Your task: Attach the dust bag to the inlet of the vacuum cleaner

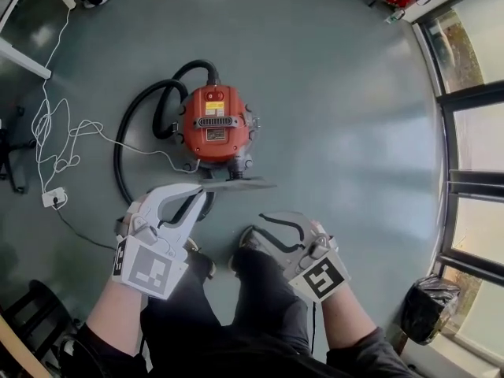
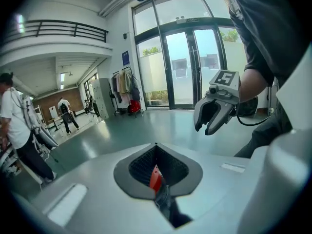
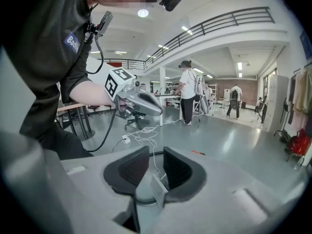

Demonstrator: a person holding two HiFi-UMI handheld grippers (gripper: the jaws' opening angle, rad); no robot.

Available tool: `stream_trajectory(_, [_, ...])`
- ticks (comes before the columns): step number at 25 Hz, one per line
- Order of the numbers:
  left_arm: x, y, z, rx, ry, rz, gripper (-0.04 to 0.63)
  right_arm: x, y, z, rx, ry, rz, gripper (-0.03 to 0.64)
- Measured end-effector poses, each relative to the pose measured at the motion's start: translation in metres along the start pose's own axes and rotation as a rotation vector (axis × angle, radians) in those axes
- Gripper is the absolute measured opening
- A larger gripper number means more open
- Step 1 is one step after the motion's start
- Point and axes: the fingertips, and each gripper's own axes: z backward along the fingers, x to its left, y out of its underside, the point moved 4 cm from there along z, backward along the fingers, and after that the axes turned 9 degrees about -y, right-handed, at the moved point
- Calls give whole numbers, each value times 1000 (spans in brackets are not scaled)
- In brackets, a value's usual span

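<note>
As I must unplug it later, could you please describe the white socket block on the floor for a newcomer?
Start at the red canister vacuum cleaner on the grey-green floor and follow the thin white cable leftwards. Below its tangle lies the small white socket block, the only solid boxy piece among loose loops.

Red vacuum cleaner [image 1: 214, 124], grey-blue floor [image 1: 339, 93]
Black hose [image 1: 126, 124] (yellow label [image 1: 214, 107] on top); left tool [image 1: 198, 198] and right tool [image 1: 250, 237] pale grey, markers [image 1: 150, 268] black-and-white.
</note>
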Motion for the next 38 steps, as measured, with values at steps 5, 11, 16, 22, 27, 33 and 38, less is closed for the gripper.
stream_trajectory(5, [-8, -42, 62, 6, -5, 37, 15, 29, -58, 25, -37, 17, 12, 81])
stream_trajectory(11, [-28, -71, 140, 34, 28, 59, 15, 67, -126, 51, -67, 32, 20, 81])
stream_trajectory(16, [-43, -94, 200, 13, 54, 91, 15, 110, -171, 74, -73, 73, 29, 81])
stream_trajectory(22, [-52, -108, 238, 2, 9, 82, 15, 150, -187, 94, -70, 64, 57, 81])
stream_trajectory(27, [-86, -123, 257, -14, -55, 100, 15, 176, -178, 114, -118, 30, 85, 81])
stream_trajectory(33, [-139, -138, 274, 1, -116, 158, 15, 200, -167, 142, -174, -18, 101, 81])
stream_trajectory(38, [-172, -145, 296, 13, -161, 159, 15, 223, -155, 161, -221, -52, 76, 81])
